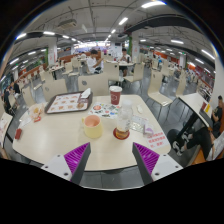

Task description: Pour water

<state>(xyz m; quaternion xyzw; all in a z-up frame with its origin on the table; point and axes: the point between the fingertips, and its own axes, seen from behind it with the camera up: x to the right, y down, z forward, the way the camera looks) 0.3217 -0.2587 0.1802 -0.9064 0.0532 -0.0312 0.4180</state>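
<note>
We are seeing bright, even light coming from ceiling lamps, faint glare lying on the pale desk, straight lines bending strongly outward, and distant furniture blurring softly.

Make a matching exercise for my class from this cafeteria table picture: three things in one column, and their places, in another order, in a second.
Things:
1. red cup
2. orange cup
3. tray

Places:
A. just ahead of the left pink pad, nearest the gripper
B. far side of the table, left of the red cup
C. far edge of the table, beyond the open jaws

Pairs: 1-C, 2-A, 3-B
</note>
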